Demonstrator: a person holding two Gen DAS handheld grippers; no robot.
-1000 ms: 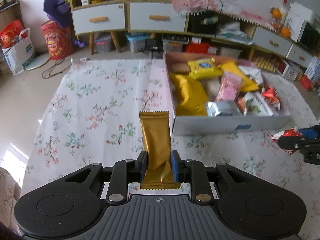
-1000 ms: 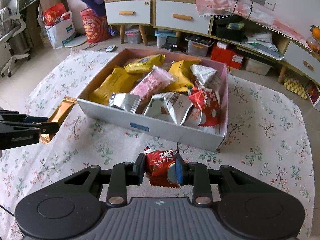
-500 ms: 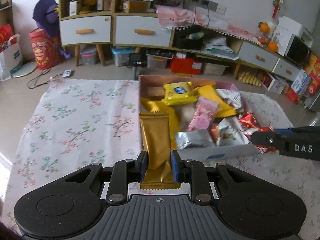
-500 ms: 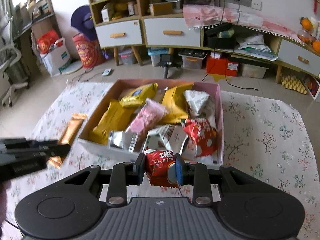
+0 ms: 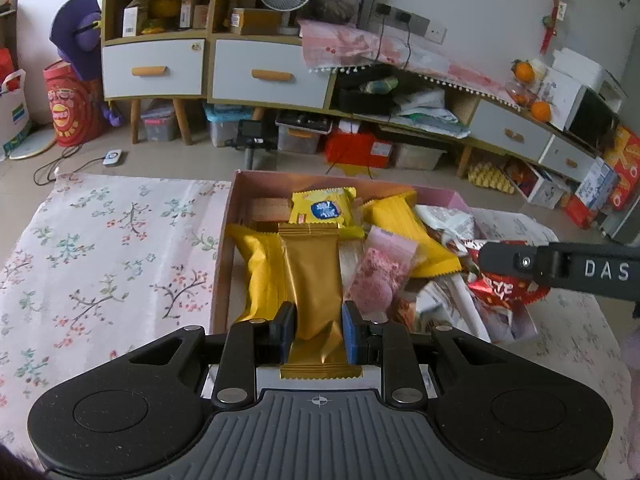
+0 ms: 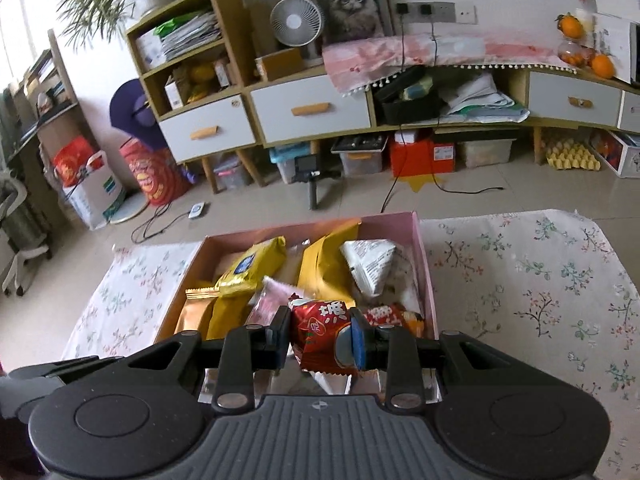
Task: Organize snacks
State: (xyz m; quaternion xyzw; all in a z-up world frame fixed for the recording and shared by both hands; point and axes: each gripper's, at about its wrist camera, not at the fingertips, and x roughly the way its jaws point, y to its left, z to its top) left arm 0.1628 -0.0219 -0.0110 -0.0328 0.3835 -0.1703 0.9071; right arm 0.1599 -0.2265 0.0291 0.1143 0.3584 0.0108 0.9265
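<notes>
You've got one pink cardboard box (image 5: pixel 234 216) on one floral cloth (image 5: pixel 104 256). Two grippers, each pinching one snack: one gold wrapper (image 5: pixel 314 280) in the left gripper (image 5: pixel 317 330), one red packet (image 6: pixel 322 334) in the right gripper (image 6: pixel 320 338). In the box you can count two plain yellow bags, one yellow biscuit pack (image 5: pixel 323 210) and one pink pouch (image 5: pixel 380 272); the rest is too jumbled to count.

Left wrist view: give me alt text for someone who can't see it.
The left gripper grips a gold snack packet above a snack-filled pink box on a floral cloth. The right gripper enters from the right, holding a red packet.
</notes>
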